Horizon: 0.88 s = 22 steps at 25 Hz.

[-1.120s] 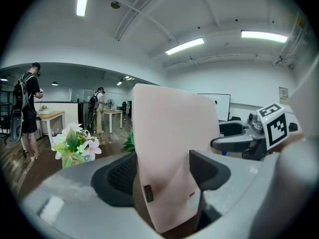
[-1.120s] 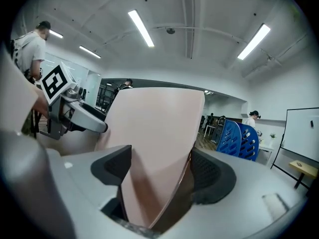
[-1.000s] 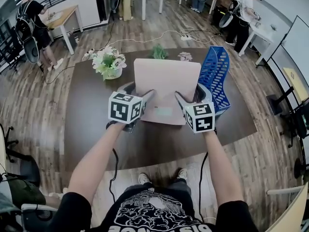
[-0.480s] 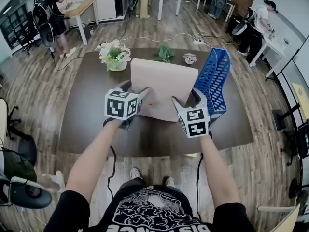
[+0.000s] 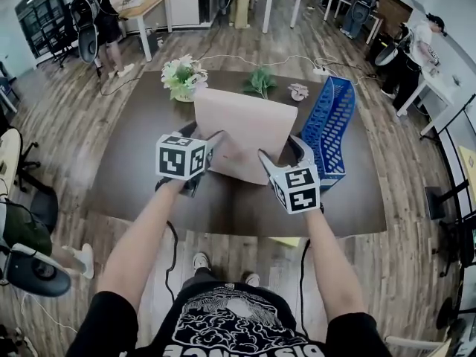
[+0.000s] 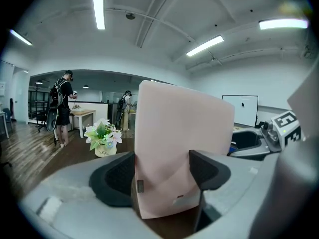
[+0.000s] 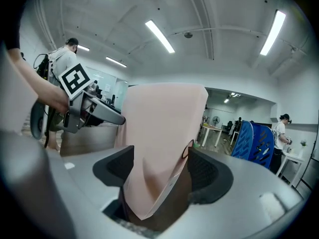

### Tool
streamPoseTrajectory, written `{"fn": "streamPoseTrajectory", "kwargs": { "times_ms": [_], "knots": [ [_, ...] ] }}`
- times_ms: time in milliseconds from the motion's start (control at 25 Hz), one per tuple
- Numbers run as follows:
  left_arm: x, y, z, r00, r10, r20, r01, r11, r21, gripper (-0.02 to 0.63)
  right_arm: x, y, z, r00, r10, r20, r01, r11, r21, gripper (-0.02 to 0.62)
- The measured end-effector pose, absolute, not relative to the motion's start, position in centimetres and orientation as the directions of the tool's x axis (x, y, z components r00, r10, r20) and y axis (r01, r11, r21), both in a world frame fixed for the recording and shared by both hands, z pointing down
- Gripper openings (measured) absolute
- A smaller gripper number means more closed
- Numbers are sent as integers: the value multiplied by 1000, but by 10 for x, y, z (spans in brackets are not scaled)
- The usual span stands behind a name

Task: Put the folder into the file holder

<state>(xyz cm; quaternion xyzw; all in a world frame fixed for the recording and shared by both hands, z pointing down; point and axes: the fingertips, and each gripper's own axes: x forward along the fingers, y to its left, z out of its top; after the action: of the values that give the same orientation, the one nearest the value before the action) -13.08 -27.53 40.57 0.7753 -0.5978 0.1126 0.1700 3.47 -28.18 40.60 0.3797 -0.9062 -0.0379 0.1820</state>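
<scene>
Left hand-held gripper (image 5: pixel 206 137) and right hand-held gripper (image 5: pixel 281 153), just tightened, clamp the near-upright folder (image 5: pixel 242 125).

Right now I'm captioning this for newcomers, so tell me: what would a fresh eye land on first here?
The pink folder, held tilted over the dark table between the left gripper and the right gripper, whose jaws have just been closing on it. Next, the blue file holder standing just right of it.
</scene>
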Motion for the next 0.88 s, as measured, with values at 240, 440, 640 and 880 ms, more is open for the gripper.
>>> {"fn": "streamPoseTrajectory", "kwargs": {
  "times_ms": [240,440,640,880],
  "knots": [
    [-129,-269,407,212,-902,375,-976,-174,132,344,38,-280,406,-713,-640,286,-615,767,184,340],
    [-132,-264,407,174,-913,368,-980,-126,152,344,40,-281,404,-765,-591,256,-572,806,152,341],
    [-129,-263,404,142,-914,379,-985,-93,143,344,44,-285,402,-793,-558,246,-536,830,155,341],
    [-131,-259,405,122,-914,387,-989,-82,119,344,37,-282,405,-811,-538,230,-510,843,173,341]
  ]
}}
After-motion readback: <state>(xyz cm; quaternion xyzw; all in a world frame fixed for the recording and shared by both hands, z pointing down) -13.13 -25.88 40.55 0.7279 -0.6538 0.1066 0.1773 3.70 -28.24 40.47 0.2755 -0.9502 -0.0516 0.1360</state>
